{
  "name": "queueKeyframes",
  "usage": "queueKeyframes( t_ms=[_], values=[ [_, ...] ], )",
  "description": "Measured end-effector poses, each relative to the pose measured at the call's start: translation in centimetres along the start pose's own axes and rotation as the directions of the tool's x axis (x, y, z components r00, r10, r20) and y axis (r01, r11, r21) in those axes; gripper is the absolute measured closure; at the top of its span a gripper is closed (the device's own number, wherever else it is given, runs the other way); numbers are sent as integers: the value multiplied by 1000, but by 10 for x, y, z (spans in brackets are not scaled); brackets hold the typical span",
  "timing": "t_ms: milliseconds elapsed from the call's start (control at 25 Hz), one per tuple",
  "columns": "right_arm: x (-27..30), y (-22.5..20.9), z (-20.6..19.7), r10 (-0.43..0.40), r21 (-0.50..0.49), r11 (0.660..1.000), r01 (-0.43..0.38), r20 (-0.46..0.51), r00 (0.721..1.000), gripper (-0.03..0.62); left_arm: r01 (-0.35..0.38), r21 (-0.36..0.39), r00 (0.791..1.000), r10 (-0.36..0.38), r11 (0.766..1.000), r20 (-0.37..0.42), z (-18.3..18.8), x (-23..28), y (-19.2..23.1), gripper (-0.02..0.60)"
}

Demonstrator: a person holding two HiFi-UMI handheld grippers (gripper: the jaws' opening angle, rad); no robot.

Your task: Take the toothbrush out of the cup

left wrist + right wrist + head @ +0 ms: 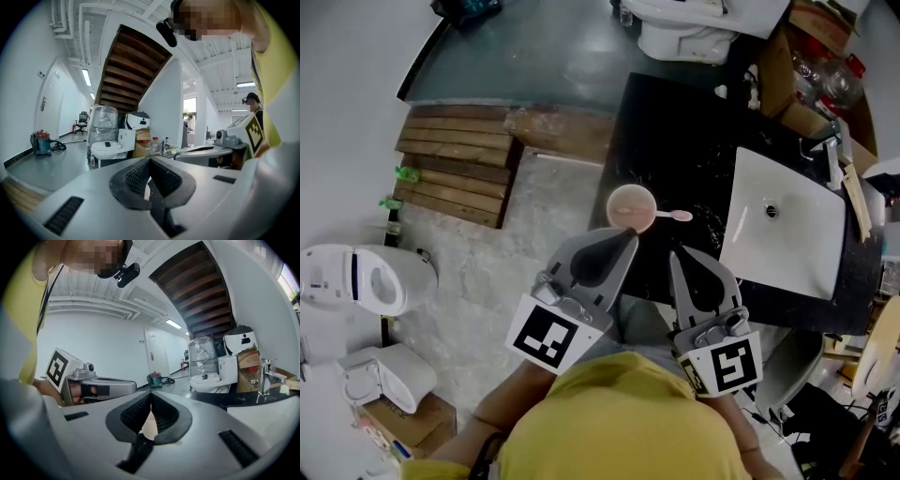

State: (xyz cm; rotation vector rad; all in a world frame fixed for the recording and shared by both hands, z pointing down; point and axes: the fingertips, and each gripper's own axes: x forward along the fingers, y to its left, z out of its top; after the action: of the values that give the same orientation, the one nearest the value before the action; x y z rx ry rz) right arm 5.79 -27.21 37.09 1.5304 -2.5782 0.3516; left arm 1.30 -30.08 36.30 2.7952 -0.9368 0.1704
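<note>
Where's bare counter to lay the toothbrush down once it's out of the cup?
Bare black counter lies beyond the cup, left of the basin. The toothbrush juts into the strip between cup and basin; bottles crowd the far right corner.
</note>
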Motion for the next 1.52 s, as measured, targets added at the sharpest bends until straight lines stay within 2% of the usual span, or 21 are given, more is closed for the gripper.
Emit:
queueKeyframes(
  t_ms=[400,440,480,520,920,1080,1280,1520],
  values=[
    [22,-9,-36,-2,71,997,6,-55,999,574,-22,-10,999,21,1000,-28,-9,3,8,574],
    [24,-10,-38,-2,90,996,7,-55,998,562,-27,-14,999,27,1000,-31,-10,2,9,574],
    [26,-11,-40,0,111,994,6,-55,999,511,-33,-17,999,33,999,-32,-10,1,11,574],
    [29,-12,-42,1,129,992,6,-54,999,487,-39,-19,999,39,999,-32,-11,-1,12,574],
    [45,-26,-64,-33,196,979,48,-80,996,487,-56,-18,997,55,998,-53,-17,2,17,574],
    [49,-30,-68,-42,213,975,58,-78,996,487,-43,-1,997,43,999,-57,-16,7,15,574],
    [55,-33,-71,-38,233,971,55,-77,996,487,-27,42,995,31,999,-98,-19,12,15,574],
    [60,-39,-70,-43,270,961,55,-50,998,487,0,56,991,7,998,-136,-24,20,11,574]
  ],
)
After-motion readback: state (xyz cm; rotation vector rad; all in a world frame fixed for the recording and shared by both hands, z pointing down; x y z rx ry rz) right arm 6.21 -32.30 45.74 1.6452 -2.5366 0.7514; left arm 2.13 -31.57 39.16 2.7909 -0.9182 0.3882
